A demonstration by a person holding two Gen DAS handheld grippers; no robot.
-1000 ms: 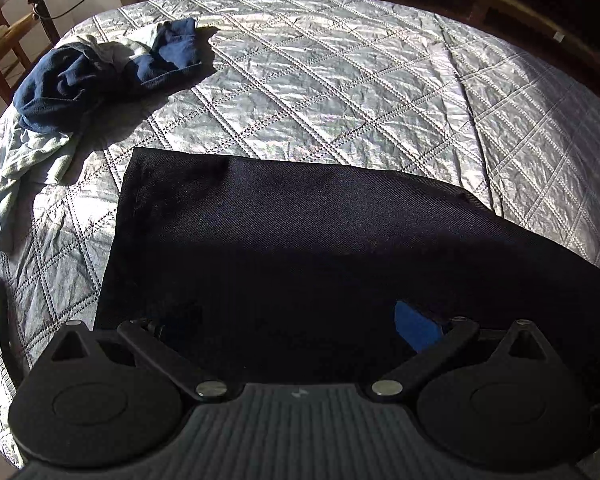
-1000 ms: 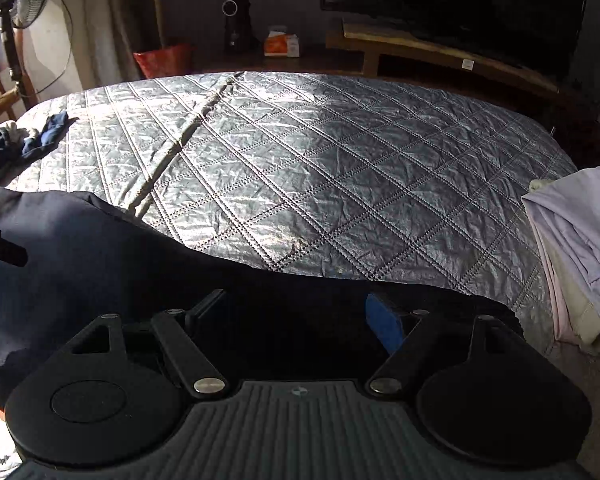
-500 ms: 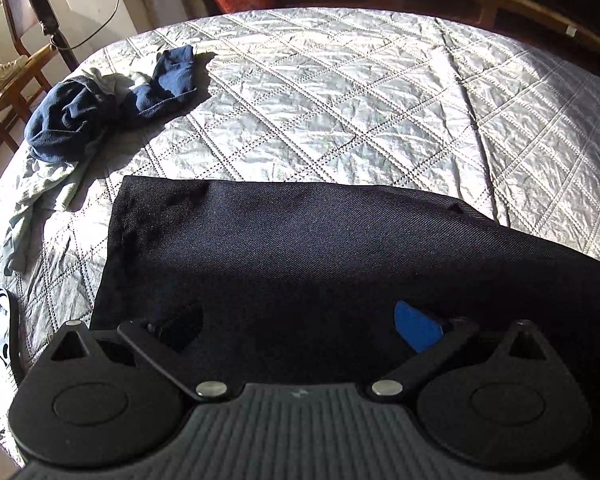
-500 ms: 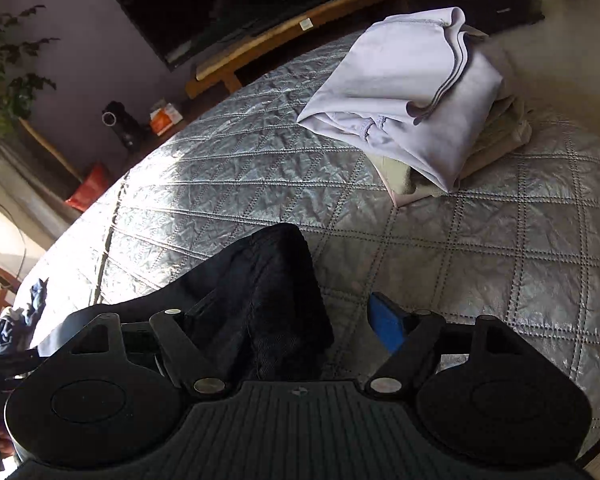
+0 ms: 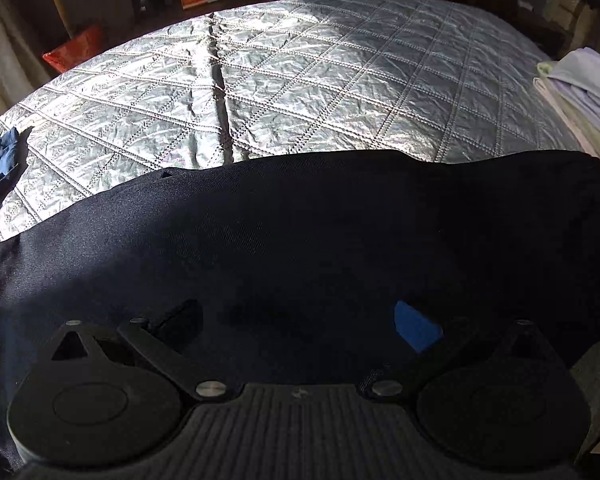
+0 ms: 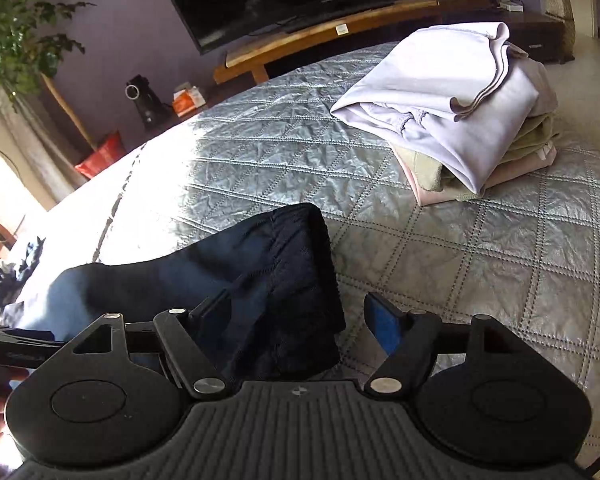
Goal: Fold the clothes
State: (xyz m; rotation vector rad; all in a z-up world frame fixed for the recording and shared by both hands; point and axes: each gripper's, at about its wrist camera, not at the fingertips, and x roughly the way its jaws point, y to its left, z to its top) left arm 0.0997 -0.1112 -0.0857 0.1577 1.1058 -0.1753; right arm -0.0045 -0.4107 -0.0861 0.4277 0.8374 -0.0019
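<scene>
A dark garment (image 5: 300, 232) is lying across the lower half of the left wrist frame on the quilted bed (image 5: 300, 80). The left gripper (image 5: 300, 320) is sitting over it, fingers spread wide. The right gripper (image 6: 296, 316) is also standing wide, the garment's end (image 6: 284, 280) lying between its fingers. Folded clothes (image 6: 452, 112) are sitting upper right.

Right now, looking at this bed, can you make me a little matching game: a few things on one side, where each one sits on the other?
Things:
1. dark navy garment
2. folded pile of pale clothes
3. crumpled blue clothes
4. orange box

Places:
A. far left edge of the bed
B. off the bed, on the low dark surface beyond it
C. spread along the near edge of the bed
D. stacked on the right side of the bed

Pairs: 1-C, 2-D, 3-A, 4-B
</scene>
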